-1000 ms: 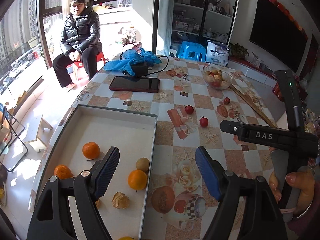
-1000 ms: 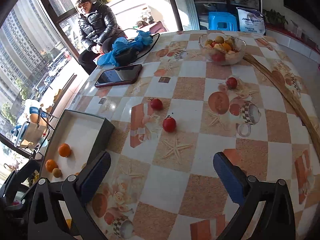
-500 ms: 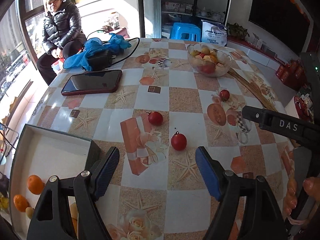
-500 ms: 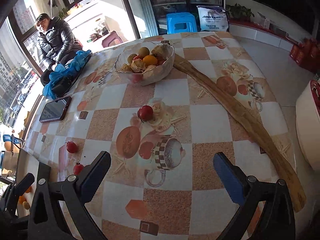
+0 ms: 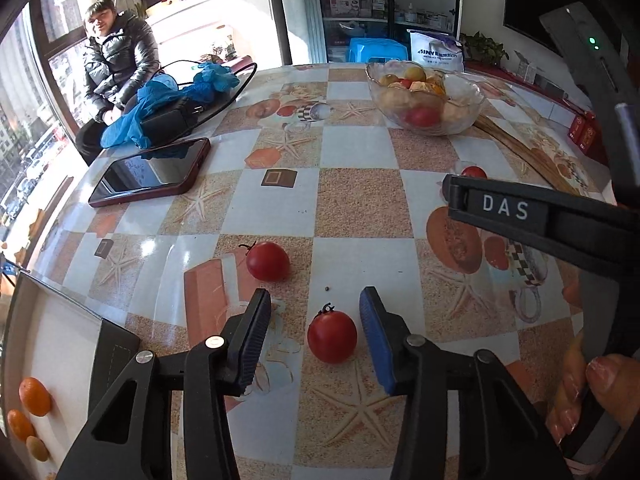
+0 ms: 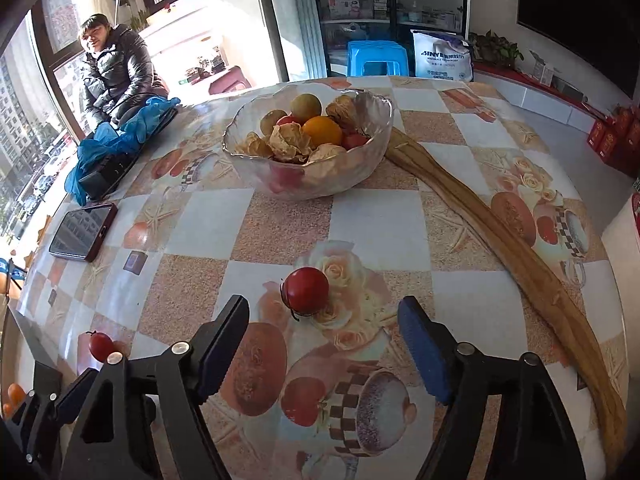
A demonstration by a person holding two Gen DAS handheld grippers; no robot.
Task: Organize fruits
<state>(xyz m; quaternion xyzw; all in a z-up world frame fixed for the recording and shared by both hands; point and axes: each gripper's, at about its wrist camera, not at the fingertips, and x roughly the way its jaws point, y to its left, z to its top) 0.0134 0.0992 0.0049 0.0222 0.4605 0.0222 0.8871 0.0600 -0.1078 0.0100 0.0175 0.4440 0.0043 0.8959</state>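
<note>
A red tomato [image 5: 332, 338] lies on the patterned table between the pads of my left gripper [image 5: 314, 302]. The jaws are closing, the right pad nearly at its skin, the left pad apart from it. A second tomato [image 5: 267, 261] lies just beyond the left finger. My right gripper [image 6: 324, 308] hangs low over a third tomato [image 6: 306, 290], which sits at its fingertips. Those jaws are closing too, and neither pad touches the fruit. A glass bowl [image 6: 360, 172] of mixed fruit stands behind. The white tray [image 5: 52, 344] holds small oranges [image 5: 35, 396] at the left.
A phone [image 5: 152, 174] and a blue cloth over a black charger [image 5: 160, 108] lie at the far left. A long wooden board [image 6: 520, 256] runs along the right. A person in a black jacket [image 5: 116, 60] sits by the window. The right gripper's body [image 5: 520, 216] crosses the left view.
Both grippers swung right, away from the tray, and sank toward the table. Each now frames a tomato, and both pairs of jaws have narrowed.
</note>
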